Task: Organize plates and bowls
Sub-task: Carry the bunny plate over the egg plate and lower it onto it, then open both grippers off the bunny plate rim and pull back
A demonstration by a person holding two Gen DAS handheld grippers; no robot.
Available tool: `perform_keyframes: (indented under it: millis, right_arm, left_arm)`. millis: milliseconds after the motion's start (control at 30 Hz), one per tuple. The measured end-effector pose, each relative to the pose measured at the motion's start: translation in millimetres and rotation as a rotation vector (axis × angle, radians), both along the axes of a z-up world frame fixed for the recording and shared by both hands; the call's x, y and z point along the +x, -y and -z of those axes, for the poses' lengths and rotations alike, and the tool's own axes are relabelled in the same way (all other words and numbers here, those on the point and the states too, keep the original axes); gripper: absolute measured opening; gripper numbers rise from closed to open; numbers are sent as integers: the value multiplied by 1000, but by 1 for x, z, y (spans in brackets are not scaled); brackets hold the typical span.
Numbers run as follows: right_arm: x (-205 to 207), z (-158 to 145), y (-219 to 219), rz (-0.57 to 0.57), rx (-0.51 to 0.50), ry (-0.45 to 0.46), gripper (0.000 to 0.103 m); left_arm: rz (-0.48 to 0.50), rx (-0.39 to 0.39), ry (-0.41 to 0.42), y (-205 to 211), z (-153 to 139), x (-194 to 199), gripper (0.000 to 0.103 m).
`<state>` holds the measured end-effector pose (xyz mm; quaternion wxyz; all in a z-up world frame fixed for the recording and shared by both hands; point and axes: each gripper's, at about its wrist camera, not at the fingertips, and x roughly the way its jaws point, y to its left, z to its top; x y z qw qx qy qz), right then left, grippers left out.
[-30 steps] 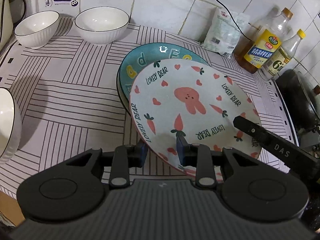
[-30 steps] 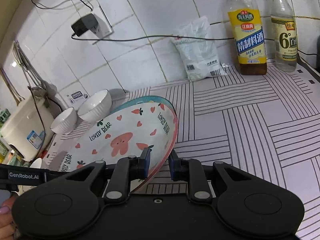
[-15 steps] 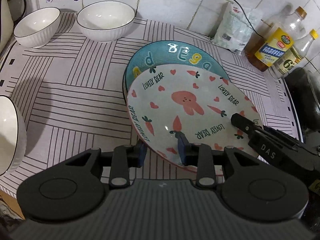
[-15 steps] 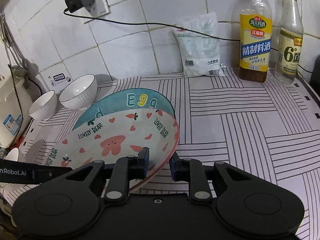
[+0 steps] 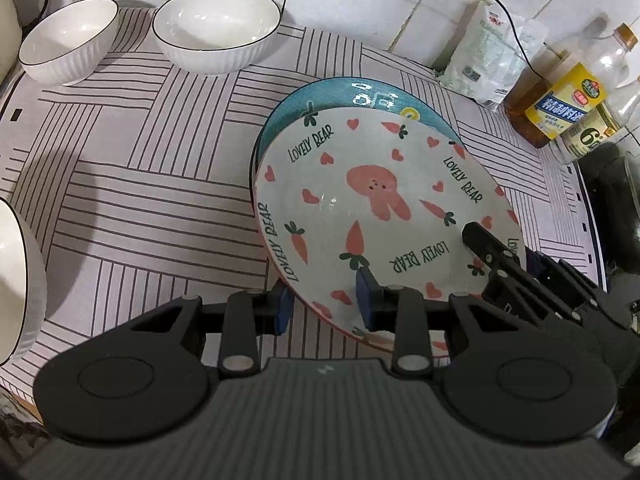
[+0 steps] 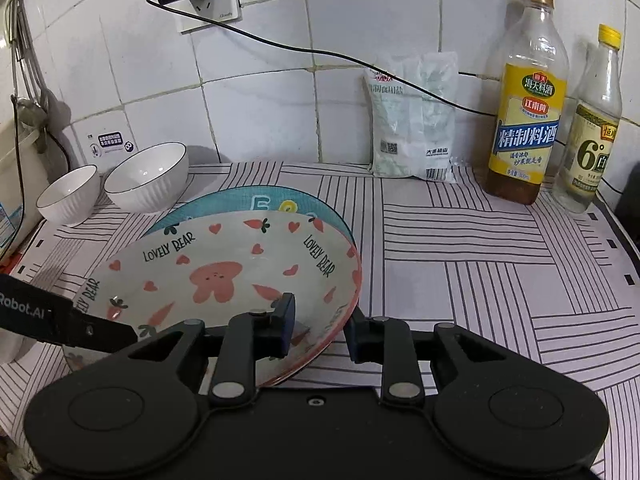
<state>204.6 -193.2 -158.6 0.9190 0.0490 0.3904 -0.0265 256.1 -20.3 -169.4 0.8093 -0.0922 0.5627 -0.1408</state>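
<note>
On the striped worktop (image 6: 480,264), largest item first: my pink rabbit plate (image 5: 372,200) lies across the blue plate (image 5: 332,94), overlapping most of it, offset toward me. Blue rim shows only at the far edge, toward the wall. Whether the pink plate's near edge is fully down or slightly raised, I cannot tell.

Two white ribbed bowls, the larger bowl (image 5: 216,28) and the smaller bowl (image 5: 68,52), stand side by side at the back left, well apart from the plates. Part of a third bowl (image 5: 16,280) shows at my near left.

Left claw (image 5: 324,300): jaws parted, straddling the pink plate's near rim, one pad under the edge, one above the face. A gap shows on both sides; not pinching. Right claw (image 6: 320,328): likewise parted, straddling the rim on the plate's right side, loose.

Key relation: the pink plate sits directly ahead of both claws, rim between the pads of each, its wide axis running from left claw to right claw. Neither is clearly nearer. Judgement: plate stacking is about done. Next likely step is backing both claws straight off the rim, then the bowls. Risk: dragging the plate on withdrawal.
</note>
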Motion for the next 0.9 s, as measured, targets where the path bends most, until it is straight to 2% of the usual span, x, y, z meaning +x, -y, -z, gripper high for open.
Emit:
perform_keyframes:
  millis: [267,400,633,800,900]
  right_arm:
    - [0,9,-16,26,-103,49,37]
    - [-2,17,-18,41,-117,84,38]
    - [-7,25,-23,41,-160,127,40]
    - [-12,30,-31,53,-222,161,40]
    - [-14,33,-41,48,-309,171,40]
  left_arm:
    - [-60,0,-25,0,9,7,31]
    - [-89,43,3,8,8,4,32]
    - [-144,68,22,11,7,2,32]
    - [-165,87,45,15,7,-3,32]
    - [-166,109,52,19,7,-3,31]
